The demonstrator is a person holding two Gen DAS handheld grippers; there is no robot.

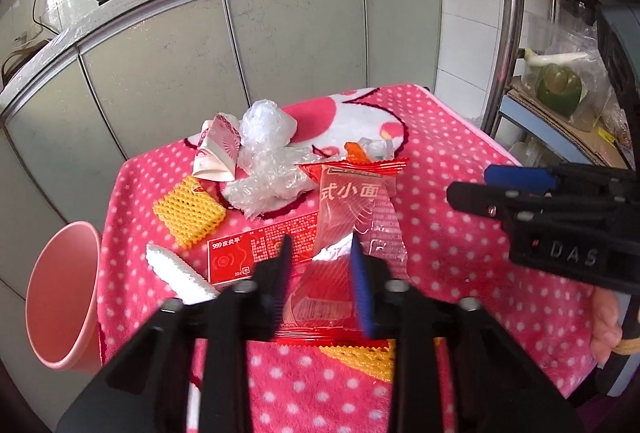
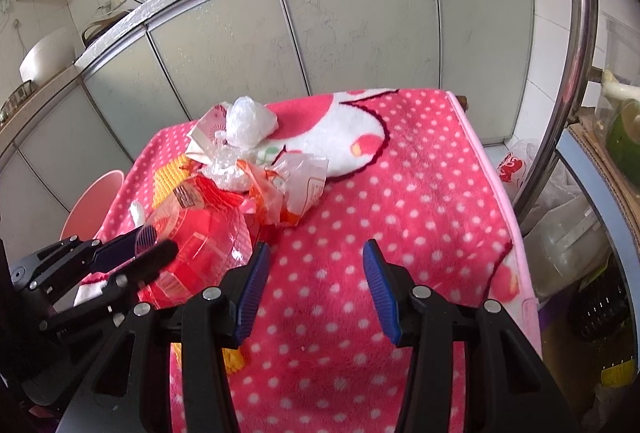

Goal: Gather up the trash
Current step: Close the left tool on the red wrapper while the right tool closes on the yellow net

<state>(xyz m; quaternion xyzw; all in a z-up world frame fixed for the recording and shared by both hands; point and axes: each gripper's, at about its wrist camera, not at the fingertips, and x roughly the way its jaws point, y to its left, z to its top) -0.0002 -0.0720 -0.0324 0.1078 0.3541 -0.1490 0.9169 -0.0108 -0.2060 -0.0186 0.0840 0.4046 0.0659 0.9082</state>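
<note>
A red and clear noodle wrapper [image 1: 352, 205] lies on the pink dotted blanket [image 1: 460, 257]. My left gripper [image 1: 320, 249] is closed on its near half, with both pads against the film. The right wrist view shows the same left gripper [image 2: 156, 245] pinching the wrapper [image 2: 200, 233], which bulges upward. My right gripper [image 2: 316, 253] stands open over bare blanket with nothing between its fingers, and it enters the left wrist view as the right gripper [image 1: 468, 183] at the right edge. More trash lies behind: a yellow foam net [image 1: 188, 211], a red medicine box [image 1: 240, 257] and crumpled clear plastic [image 1: 268, 185].
A pink bin [image 1: 64, 293] stands off the table's left edge. A white foam strip [image 1: 176, 273], a folded paper carton [image 1: 218, 149] and a second yellow net [image 1: 360, 357] also lie on the blanket. Grey cabinets stand behind, and a steel pole [image 2: 560, 105] and shelves at the right.
</note>
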